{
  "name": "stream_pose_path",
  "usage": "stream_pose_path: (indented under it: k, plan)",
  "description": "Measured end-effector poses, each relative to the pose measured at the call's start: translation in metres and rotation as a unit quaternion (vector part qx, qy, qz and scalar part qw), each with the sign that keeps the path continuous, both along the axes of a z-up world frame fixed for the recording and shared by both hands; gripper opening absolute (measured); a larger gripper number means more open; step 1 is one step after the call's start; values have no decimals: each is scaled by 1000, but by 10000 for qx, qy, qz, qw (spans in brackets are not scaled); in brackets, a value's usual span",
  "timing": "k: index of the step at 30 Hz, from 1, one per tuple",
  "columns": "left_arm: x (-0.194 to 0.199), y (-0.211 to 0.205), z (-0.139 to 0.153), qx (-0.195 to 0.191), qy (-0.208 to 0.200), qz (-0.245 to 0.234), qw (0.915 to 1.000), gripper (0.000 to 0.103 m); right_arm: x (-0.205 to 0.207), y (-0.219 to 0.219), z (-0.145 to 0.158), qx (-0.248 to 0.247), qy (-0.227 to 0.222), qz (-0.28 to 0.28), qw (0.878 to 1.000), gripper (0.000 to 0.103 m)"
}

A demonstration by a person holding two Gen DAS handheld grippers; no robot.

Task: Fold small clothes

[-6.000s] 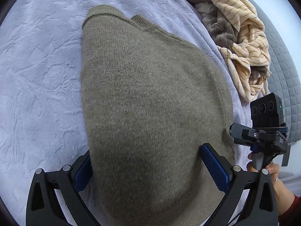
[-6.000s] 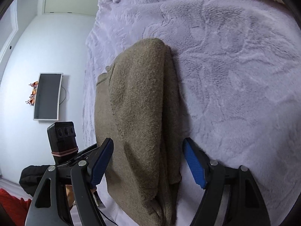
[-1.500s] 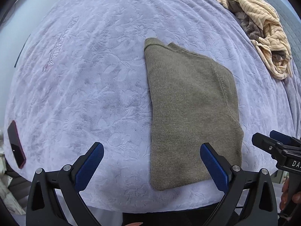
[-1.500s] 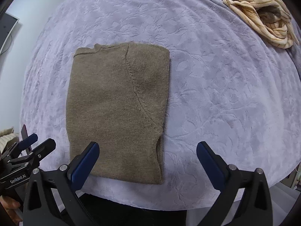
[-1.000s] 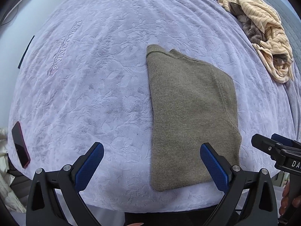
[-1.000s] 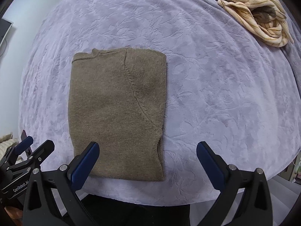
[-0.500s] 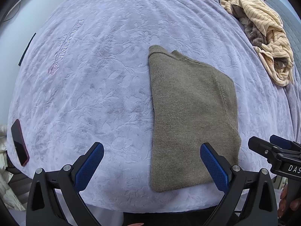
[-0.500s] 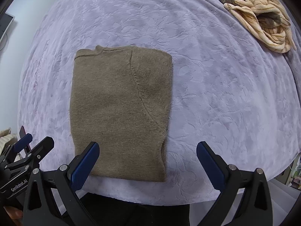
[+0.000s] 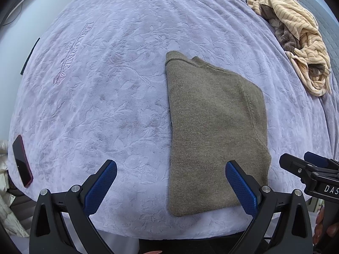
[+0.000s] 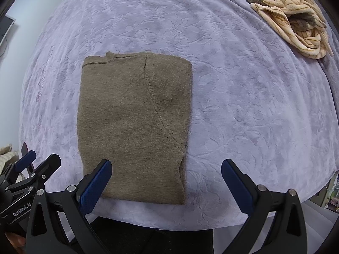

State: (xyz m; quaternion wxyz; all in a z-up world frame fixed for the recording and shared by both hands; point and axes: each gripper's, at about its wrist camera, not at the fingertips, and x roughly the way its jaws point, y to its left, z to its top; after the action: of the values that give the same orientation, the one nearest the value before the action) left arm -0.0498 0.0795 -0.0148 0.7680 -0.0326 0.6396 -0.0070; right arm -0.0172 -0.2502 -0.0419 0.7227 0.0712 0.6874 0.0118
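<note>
Olive-brown knitted sweater (image 9: 214, 131) is seen folded into a rectangle on the lavender embossed plush blanket (image 9: 106, 97).
Left gripper (image 9: 169, 185) and right gripper (image 10: 166, 183) are both held wide apart above it, nothing gripped.

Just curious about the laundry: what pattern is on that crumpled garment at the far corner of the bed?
Cream-tan with thin darker stripes; clearest in the right wrist view.
</note>
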Motion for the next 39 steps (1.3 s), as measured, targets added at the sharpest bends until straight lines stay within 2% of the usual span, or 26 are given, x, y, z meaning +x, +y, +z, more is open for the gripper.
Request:
stream_pose_path:
  k: [39]
  plan:
    - [0,0,-1,21,21,-21,10000,102,0,6,-1,10,28,21,10000,103]
